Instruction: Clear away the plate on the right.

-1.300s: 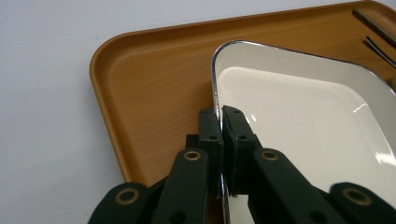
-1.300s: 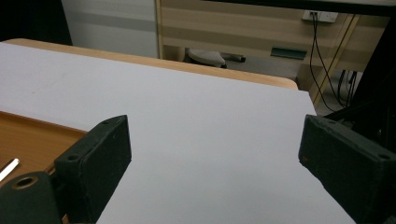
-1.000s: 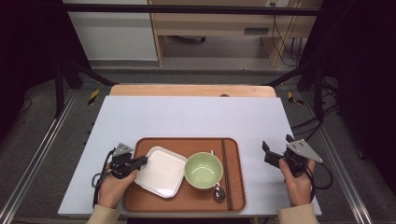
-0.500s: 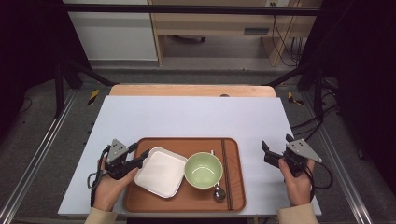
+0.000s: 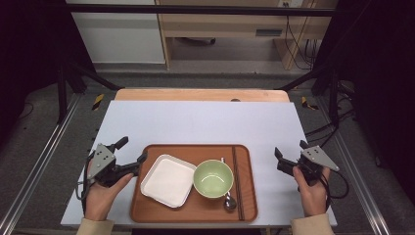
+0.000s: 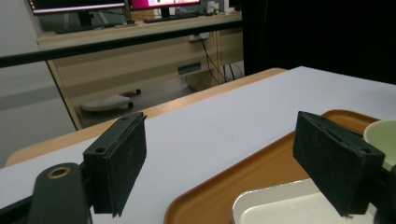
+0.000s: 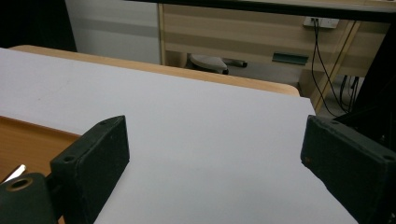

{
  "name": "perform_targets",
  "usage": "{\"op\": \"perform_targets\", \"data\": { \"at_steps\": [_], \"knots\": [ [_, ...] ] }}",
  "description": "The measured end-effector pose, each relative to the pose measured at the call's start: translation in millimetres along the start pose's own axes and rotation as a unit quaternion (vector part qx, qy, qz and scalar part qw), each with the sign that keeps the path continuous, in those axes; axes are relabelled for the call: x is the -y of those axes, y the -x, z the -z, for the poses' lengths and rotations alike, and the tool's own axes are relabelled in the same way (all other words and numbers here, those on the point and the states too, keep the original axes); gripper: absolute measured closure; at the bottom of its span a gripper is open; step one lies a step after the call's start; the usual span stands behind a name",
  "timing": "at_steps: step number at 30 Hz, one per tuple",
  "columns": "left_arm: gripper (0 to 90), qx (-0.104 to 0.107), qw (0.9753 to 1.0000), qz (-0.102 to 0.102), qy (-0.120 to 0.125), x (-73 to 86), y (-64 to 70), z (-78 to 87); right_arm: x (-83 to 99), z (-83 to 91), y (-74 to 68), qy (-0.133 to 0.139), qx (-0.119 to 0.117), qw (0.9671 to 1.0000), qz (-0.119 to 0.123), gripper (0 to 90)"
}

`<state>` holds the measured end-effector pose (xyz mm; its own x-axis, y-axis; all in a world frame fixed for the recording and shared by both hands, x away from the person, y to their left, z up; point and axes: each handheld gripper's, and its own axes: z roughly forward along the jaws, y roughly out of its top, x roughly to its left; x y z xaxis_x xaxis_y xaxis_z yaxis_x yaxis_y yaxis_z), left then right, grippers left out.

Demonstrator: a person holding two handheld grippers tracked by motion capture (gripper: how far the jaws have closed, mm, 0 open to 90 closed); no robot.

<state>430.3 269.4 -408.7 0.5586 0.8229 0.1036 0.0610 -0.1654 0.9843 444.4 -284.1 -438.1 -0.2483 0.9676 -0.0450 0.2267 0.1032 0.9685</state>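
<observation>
A brown tray (image 5: pixel 195 150) lies at the table's near middle. On it are a white square plate (image 5: pixel 169 180), a green bowl (image 5: pixel 213 178), a spoon (image 5: pixel 229 201) and dark chopsticks (image 5: pixel 237 181). My left gripper (image 5: pixel 132 150) is open just left of the tray, with one jaw tip at the tray's left rim and nothing between the jaws. In the left gripper view, the gripper (image 6: pixel 229 163) looks over the tray (image 6: pixel 219 196), the plate corner (image 6: pixel 280 205) and the bowl's rim (image 6: pixel 383 135). My right gripper (image 5: pixel 290 148) is open and empty over bare table right of the tray; the right gripper view (image 7: pixel 219 163) has the tray edge (image 7: pixel 28 140) at its left.
The white tabletop (image 5: pixel 205 122) runs back to a wooden strip (image 5: pixel 200 95) at its far edge. Metal frame rails (image 5: pixel 44 156) flank both sides. Beyond the table stand a wooden desk (image 5: pixel 220 24) and cables (image 5: pixel 298 39) on the floor.
My left gripper has drawn back to the left, from over the tray's left edge and plate to the table beside the tray. The right gripper has stayed still.
</observation>
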Motion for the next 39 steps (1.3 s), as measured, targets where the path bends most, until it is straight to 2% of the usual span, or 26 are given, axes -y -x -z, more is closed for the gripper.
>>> {"op": "perform_targets", "data": {
  "at_steps": [5,12,19,21,25,28,30,36,39],
  "knots": [
    [13.6,0.011,0.9997,-0.001,0.023,-0.5,-9.7,8.1,-1.1,0.6,-1.2,0.013,-0.011,0.9999,-0.003,8.0],
    [10.2,0.024,0.9987,-0.015,0.043,-1.1,-17.5,16.4,-2.1,1.1,-3.3,0.026,-0.026,0.9993,-0.007,8.0],
    [8.9,0.058,0.9962,-0.035,0.054,1.5,-21.1,19.8,-3.3,1.7,-9.3,0.032,-0.047,0.9984,0.002,8.3],
    [7.7,0.064,0.9964,-0.038,0.040,3.9,-21.8,19.7,-3.5,0.9,-12.3,0.035,-0.055,0.9978,0.008,8.5],
    [7.2,0.067,0.9963,-0.043,0.034,11.9,-24.9,17.9,-3.6,-0.1,-18.3,0.036,-0.074,0.9965,0.011,8.8],
    [7.2,0.072,0.9962,-0.040,0.027,19.2,-26.5,16.8,-3.3,-0.9,-24.1,0.040,-0.086,0.9952,0.023,8.8],
    [7.2,0.075,0.9963,-0.038,0.014,24.5,-27.3,16.5,-2.8,-1.2,-27.8,0.040,-0.095,0.9943,0.028,8.8],
    [7.1,0.069,0.9972,-0.029,-0.003,37.7,-32.1,16.4,-1.1,-3.6,-38.9,0.035,-0.122,0.9908,0.047,8.4],
    [7.1,0.069,0.9973,-0.026,0.000,39.3,-32.1,16.7,-0.3,-4.7,-44.3,0.030,-0.134,0.9889,0.058,8.2]
  ]
}}
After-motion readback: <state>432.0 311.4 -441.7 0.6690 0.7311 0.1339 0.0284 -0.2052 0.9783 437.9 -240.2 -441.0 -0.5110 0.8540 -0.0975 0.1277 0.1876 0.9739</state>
